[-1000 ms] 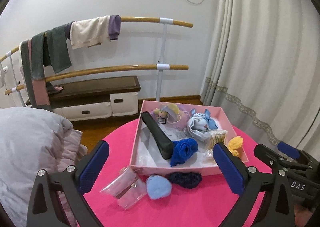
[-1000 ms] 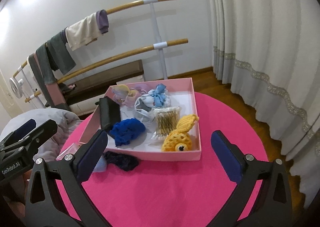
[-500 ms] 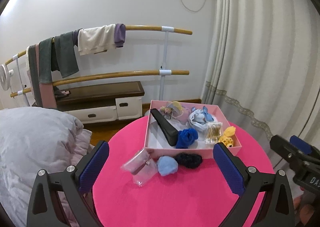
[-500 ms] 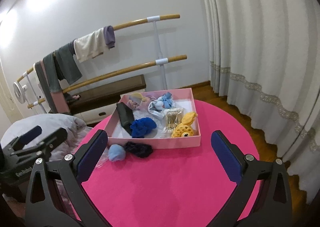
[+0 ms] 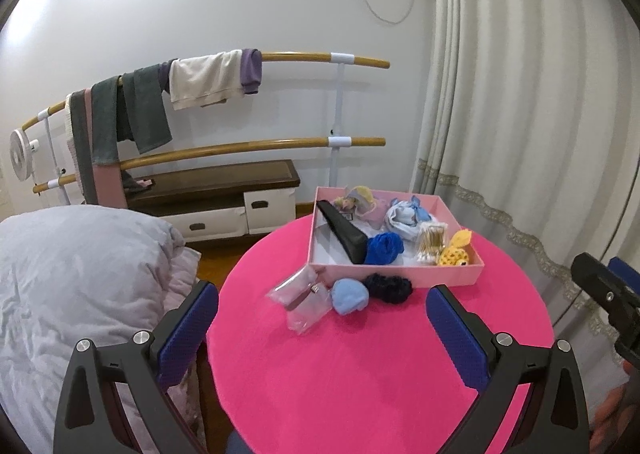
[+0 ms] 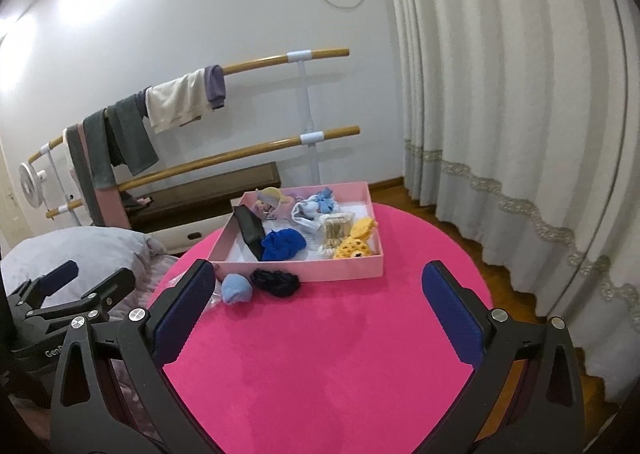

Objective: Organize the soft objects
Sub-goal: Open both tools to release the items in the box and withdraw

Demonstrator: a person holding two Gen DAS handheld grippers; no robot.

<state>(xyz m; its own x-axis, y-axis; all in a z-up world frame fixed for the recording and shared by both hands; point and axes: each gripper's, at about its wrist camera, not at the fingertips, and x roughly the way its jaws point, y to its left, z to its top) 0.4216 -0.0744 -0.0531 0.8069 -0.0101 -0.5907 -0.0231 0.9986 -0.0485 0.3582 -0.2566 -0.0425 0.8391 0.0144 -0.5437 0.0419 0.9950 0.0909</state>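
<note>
Soft items in and beside a pink box on a round bench covered in pink felt-like cloth.

Both tools are held wide apart and empty above the near part of the bench: the left tool and the right tool, each with ribbed blue pads on black fingers. Inside the shallow rectangular box are seen a black wedge-shaped case, a crumpled blue sock, a pale blue-and-white bundle, a clear pack of cotton swabs, a knitted yellow fish and a small doll. Touching the box's near wall, on the bench, lie a rounded light blue ball of fuzzy fabric and a dark, lacy scrunchie; just beside the ball lies a crinkled clear bag. A grey quilt is seen to the left.
</note>
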